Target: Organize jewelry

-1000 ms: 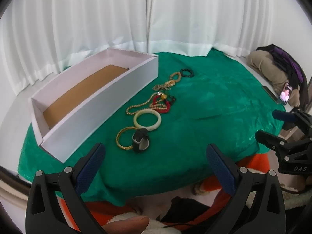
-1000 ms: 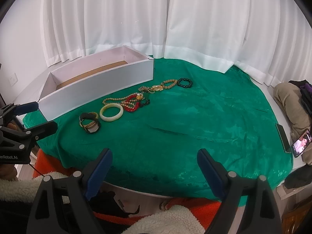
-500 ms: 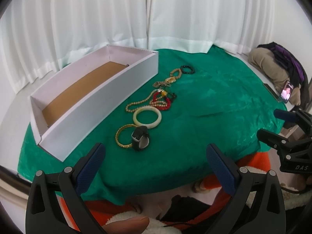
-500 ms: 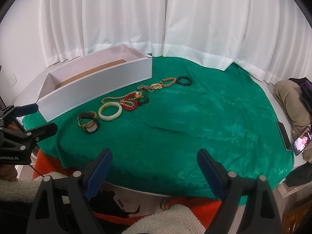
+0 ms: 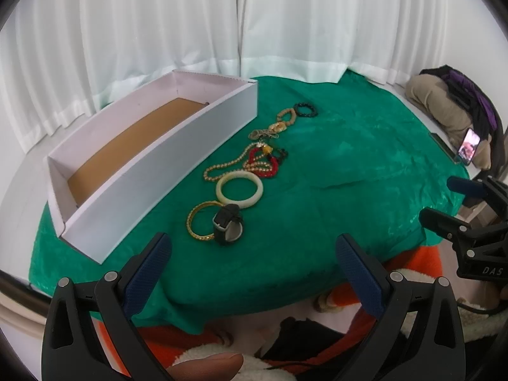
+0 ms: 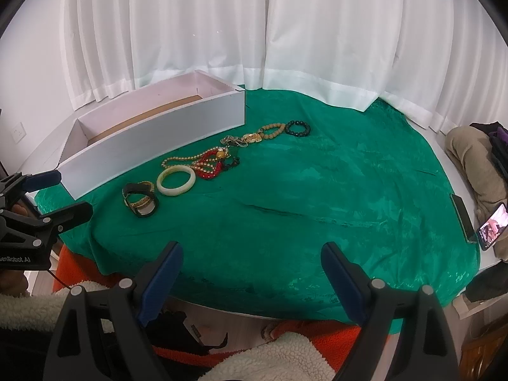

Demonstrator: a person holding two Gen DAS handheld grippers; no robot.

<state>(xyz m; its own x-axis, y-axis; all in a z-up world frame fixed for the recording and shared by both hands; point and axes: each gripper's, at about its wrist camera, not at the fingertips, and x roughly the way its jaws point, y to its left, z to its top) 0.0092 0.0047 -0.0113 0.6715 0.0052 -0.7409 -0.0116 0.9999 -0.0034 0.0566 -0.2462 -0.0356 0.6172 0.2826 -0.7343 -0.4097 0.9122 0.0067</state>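
A row of jewelry lies on the green cloth (image 5: 349,171): a black watch (image 5: 227,225) on a gold bangle (image 5: 200,223), a cream bangle (image 5: 239,189), red and gold bead strands (image 5: 262,165), a gold chain (image 5: 270,130), a tan bead bracelet (image 5: 287,116) and a black bead bracelet (image 5: 305,109). A long white box (image 5: 152,165) with a brown floor lies to their left. My left gripper (image 5: 252,254) is open and empty, short of the watch. My right gripper (image 6: 250,263) is open and empty at the cloth's near edge. The row also shows in the right wrist view, with the watch (image 6: 141,201) nearest.
White curtains (image 6: 254,31) hang behind the table. A phone (image 6: 492,231) with a lit screen and a pile of clothes (image 6: 476,155) lie at the right. Orange and fleece fabric (image 6: 270,349) lies below the near table edge.
Both grippers have shifted slightly nearer the table. The jewelry and box have not moved.
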